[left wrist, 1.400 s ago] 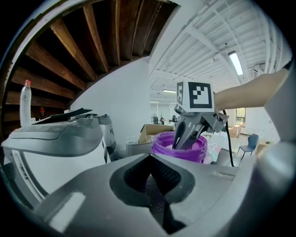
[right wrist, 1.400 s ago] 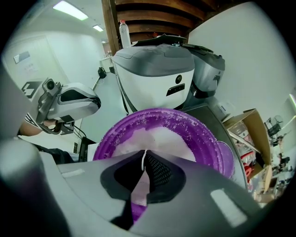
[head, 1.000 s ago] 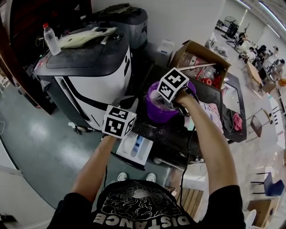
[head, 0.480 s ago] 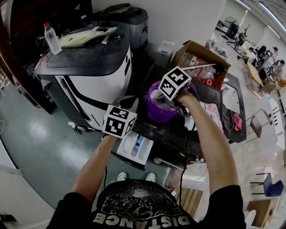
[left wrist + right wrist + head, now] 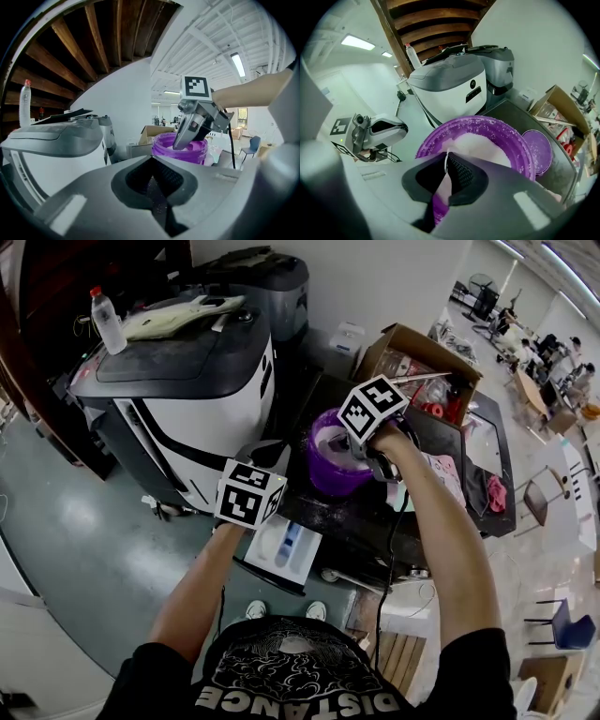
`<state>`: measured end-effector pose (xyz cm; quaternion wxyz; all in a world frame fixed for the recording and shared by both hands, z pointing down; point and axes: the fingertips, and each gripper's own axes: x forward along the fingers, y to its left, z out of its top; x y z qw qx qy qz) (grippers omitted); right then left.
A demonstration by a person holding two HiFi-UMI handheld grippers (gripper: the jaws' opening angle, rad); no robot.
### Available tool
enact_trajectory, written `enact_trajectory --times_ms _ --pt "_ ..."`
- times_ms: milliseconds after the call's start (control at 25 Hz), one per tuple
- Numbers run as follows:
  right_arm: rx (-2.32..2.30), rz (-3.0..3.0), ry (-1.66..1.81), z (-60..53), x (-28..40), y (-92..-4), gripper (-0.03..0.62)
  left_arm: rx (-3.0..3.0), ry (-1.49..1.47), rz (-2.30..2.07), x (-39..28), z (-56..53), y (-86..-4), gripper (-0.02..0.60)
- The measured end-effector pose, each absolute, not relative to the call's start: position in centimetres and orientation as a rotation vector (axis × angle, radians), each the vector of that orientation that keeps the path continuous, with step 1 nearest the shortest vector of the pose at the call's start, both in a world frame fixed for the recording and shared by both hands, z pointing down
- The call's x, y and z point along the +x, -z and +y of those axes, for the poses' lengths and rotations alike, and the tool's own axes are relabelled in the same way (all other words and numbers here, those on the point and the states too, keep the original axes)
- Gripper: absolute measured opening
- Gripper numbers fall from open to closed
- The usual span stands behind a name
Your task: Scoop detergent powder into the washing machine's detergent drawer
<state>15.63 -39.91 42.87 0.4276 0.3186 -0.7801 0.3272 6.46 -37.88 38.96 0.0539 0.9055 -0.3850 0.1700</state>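
Observation:
A purple tub point(image 5: 328, 472) of white detergent powder point(image 5: 480, 145) stands on a dark table just right of the white and black washing machine point(image 5: 178, 399). My right gripper point(image 5: 364, 451) hangs over the tub's right side. In the right gripper view its jaws point(image 5: 446, 164) are shut on a thin white handle whose far end is hidden. My left gripper point(image 5: 261, 460) is shut and holds nothing. It sits left of the tub and above the pulled-out white drawer point(image 5: 281, 554). The left gripper view shows its own tips point(image 5: 152, 177) meeting, and the tub point(image 5: 180, 146) beyond.
The tub's purple lid point(image 5: 539, 152) lies on the table beside it. An open cardboard box point(image 5: 422, 362) stands behind. A plastic bottle point(image 5: 106, 322) stands on the washer's top. A second grey machine point(image 5: 267, 282) is at the back, and pink cloth point(image 5: 497, 495) lies to the right.
My right gripper has shifted slightly right and back over the tub, and its marker cube has tilted. The left gripper has stayed put.

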Motion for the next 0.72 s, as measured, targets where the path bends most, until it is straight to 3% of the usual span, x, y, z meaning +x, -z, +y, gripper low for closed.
enact_trajectory --times_ms 720 --pt "0.928 -2.131 -1.034 -40.3 16.8 -39.9 0.035 2.769 -0.502 -1.106 7.9 -37.4 -39.3 0.009"
